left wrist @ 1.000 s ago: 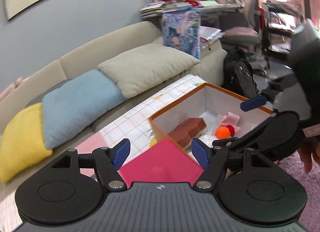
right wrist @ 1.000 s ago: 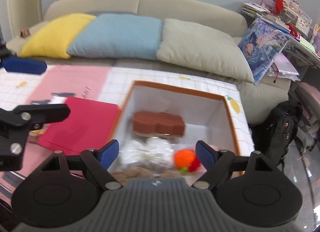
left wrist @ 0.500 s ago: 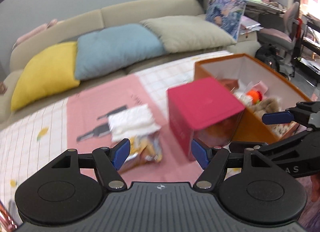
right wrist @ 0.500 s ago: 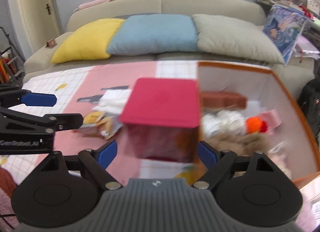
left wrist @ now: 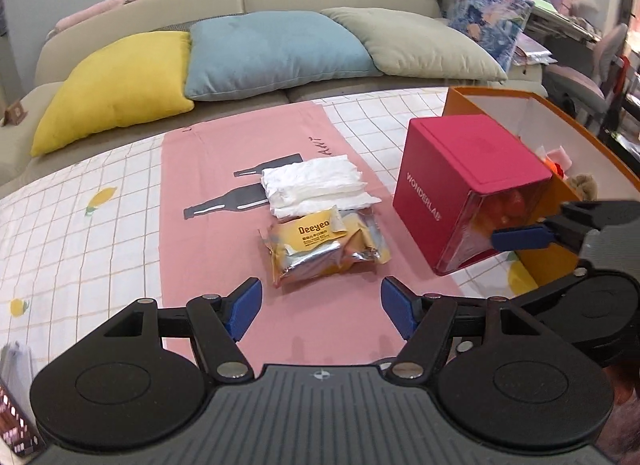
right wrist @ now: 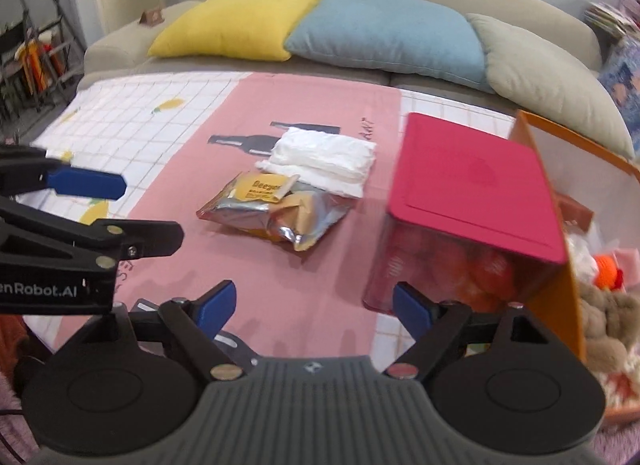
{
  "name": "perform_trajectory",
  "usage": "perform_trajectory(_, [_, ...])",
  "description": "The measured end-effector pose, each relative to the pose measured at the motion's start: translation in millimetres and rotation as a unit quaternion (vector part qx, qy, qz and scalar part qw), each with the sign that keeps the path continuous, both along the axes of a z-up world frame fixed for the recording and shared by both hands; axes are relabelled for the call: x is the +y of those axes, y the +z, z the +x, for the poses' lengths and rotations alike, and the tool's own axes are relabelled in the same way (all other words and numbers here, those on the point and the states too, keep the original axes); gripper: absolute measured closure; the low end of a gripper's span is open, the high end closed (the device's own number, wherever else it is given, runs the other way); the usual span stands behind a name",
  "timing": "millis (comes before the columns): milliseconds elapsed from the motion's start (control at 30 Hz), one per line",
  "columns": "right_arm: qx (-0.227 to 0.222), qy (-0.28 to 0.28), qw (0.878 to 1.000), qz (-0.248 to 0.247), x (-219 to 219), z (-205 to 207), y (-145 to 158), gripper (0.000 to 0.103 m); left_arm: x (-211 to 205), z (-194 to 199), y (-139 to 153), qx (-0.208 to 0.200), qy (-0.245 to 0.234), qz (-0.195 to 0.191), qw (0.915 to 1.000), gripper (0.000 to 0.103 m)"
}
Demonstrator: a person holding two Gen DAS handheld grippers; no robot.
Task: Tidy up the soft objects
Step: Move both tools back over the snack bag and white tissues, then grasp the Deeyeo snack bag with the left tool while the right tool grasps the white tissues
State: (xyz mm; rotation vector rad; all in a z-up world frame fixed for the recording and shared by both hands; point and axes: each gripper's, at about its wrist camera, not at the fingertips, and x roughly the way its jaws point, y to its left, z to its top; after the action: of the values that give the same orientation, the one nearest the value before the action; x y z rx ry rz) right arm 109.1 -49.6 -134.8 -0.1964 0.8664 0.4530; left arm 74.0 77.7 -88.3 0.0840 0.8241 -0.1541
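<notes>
Both grippers hover empty over the near edge of the table, so the step in hand looks like picking the next soft thing to put away. The left gripper [left wrist: 321,307] has its fingers spread apart with nothing between them; the right gripper [right wrist: 310,307] is likewise wide and empty.

Two loose items lie on the pink mat [left wrist: 208,225] near the middle of the table: a foil pouch [left wrist: 324,251], crinkled, shiny and yellow-printed, and touching its far side a stack of white tissues [left wrist: 316,187], soft, folded and ragged at the edges. Toward the right edge stands a red box [left wrist: 472,185], a rigid cube with a matte lid and a clear front face. It touches the orange bin [right wrist: 560,225], an open cardboard-like box with white inner walls that already holds a fuzzy tan plush [right wrist: 608,325] and an orange pom-pom [right wrist: 606,269].

The next move probably calls for lowering one gripper over the pouch or tissues, the nearer pouch being easiest. The pouch is slippery and puffy, so a pinch across its sealed edge should hold best; the tissues may separate unless the whole stack is squeezed.
</notes>
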Motion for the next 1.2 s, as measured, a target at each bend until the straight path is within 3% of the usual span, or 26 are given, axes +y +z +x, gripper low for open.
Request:
perform_trajectory(167, [-0.008,0.041,0.999,-0.025,24.9,10.7,-11.8,0.031,16.2,20.4,-19.0,0.011,0.002,0.007,0.9999,0.023])
perform_trajectory(300, [-0.018,0.071,0.995,-0.065,45.1,19.2,-27.3,0.047,24.5,37.4,-35.4,0.020,-0.011,0.005,0.9997,0.023])
perform_trajectory(500, [-0.022,0.089,0.990,-0.103,56.1,30.9,-42.7,0.061,16.4,59.1,-57.9,0.018,-0.051,0.033,0.9980,0.022])
perform_trajectory(767, [-0.051,0.110,0.983,-0.139,67.5,45.4,-59.4,0.067,20.3,84.9,-72.7,0.044,-0.033,-0.001,0.9985,0.021])
perform_trajectory(900, [-0.058,0.110,0.981,-0.147,69.1,51.9,-64.5,0.079,16.5,93.3,-78.9,0.050,-0.038,-0.005,0.9980,0.023])
perform_trajectory(1100, [-0.057,0.113,0.981,-0.145,70.2,57.1,-64.4,0.083,9.9,94.0,-78.6,0.055,-0.023,-0.004,0.9982,0.049])
perform_trajectory(1167, [-0.058,0.115,0.981,-0.144,71.2,56.8,-63.7,0.083,8.5,93.4,-77.7,0.059,-0.008,0.013,0.9981,0.076])
perform_trajectory(1200, [-0.061,0.114,0.981,-0.148,71.7,56.2,-63.4,0.083,9.2,91.8,-76.9,0.061,-0.006,0.014,0.9980,0.077])
